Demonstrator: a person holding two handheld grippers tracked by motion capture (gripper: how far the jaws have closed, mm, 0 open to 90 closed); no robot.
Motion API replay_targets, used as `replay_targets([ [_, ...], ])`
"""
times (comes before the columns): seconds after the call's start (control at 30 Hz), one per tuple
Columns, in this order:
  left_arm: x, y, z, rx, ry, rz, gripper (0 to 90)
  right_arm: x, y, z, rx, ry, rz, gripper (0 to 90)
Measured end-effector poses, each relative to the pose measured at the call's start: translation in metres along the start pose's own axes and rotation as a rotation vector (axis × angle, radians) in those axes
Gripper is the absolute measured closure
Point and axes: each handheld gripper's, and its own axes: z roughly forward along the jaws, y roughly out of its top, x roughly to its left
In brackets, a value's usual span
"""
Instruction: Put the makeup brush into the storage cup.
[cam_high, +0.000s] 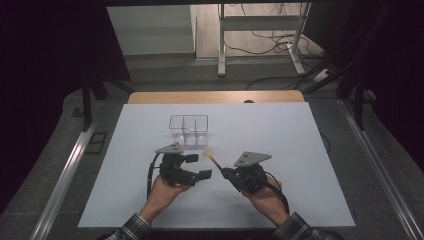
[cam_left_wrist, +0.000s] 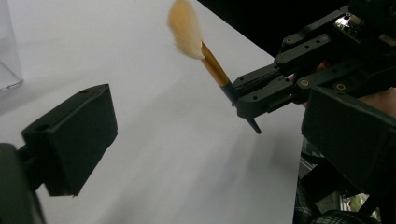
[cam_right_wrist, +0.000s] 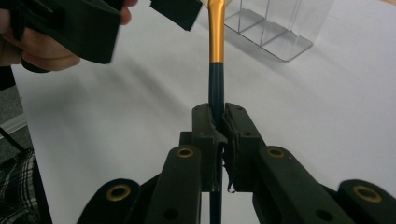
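A makeup brush (cam_high: 212, 157) with a pale bristle head, a gold ferrule and a dark handle is held above the white table (cam_high: 290, 140). My right gripper (cam_high: 224, 172) is shut on its dark handle (cam_right_wrist: 216, 88), and the bristles (cam_left_wrist: 187, 30) point up and away towards the left gripper. My left gripper (cam_high: 199, 166) stands open just left of the brush, its two black pads (cam_left_wrist: 74, 133) wide apart with nothing between them. From the right gripper view, the left gripper (cam_right_wrist: 135, 16) hovers near the brush's upper end.
A clear plastic organizer (cam_high: 188, 131) with several compartments stands on the table beyond both grippers, also visible in the right gripper view (cam_right_wrist: 275, 28). A wooden strip (cam_high: 215, 97) runs along the table's far edge. Desk legs and cables lie on the floor beyond.
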Motion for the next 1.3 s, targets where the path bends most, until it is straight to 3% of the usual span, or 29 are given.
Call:
replay_targets([
  [0.27,0.001,0.001,0.003,-0.009,-0.041,-0.028,20.4,0.006,0.002,0.001,-0.022,0.007,-0.013,83.7],
  [0.5,0.003,0.000,0.003,-0.016,-0.079,-0.069,46.7,0.011,0.003,0.004,-0.026,0.010,-0.028,83.7],
  [0.77,0.007,-0.002,0.004,-0.026,-0.119,-0.121,64.8,0.015,0.003,0.006,-0.032,0.020,-0.043,83.7],
  [0.83,0.007,-0.003,0.004,-0.030,-0.127,-0.142,77.4,0.015,0.003,0.007,-0.033,0.020,-0.048,83.7],
  [0.9,0.009,-0.004,0.004,-0.047,-0.165,-0.173,80.7,0.016,0.003,0.007,-0.031,0.019,-0.051,83.7],
  [1.17,0.002,-0.003,0.004,-0.044,-0.125,-0.156,83.7,0.017,0.003,0.009,-0.028,0.020,-0.057,82.7],
  [1.3,0.000,-0.002,0.003,-0.040,-0.103,-0.137,83.7,0.015,0.003,0.009,-0.032,0.017,-0.056,69.2],
])
